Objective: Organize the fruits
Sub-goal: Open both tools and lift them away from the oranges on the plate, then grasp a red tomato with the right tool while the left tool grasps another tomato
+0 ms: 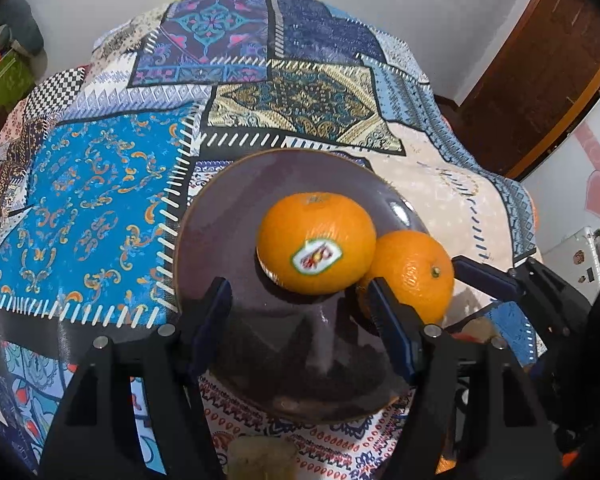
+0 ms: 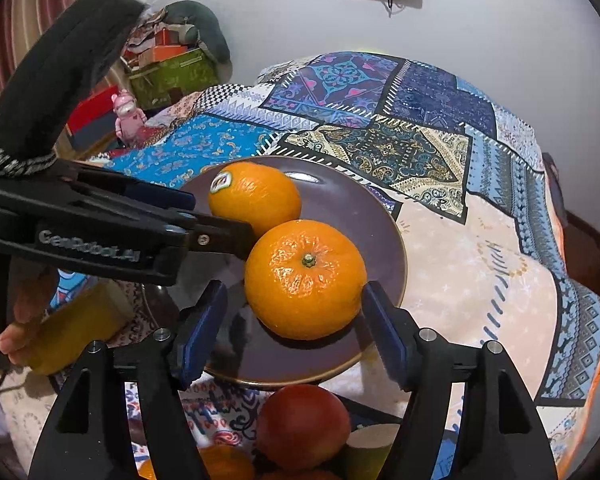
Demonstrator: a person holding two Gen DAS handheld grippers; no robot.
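the purple plate [image 2: 376, 216] sat on the patchwork cloth [image 2: 480, 240], two oranges touching on it. my right gripper [image 2: 294, 312] stood wide open around the nearer orange [image 2: 305, 280], gripping nothing; my left gripper [image 1: 300, 312] was open too. i judged the fruit firm, waxy-slick, best held across its middle.

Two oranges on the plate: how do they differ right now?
The far orange carries a sticker; the near orange shows none, only its green stem facing up. The near orange sits between the right hand-held gripper's open fingers; the far orange lies beside the left hand-held gripper. Both rest on the purple plate, touching.
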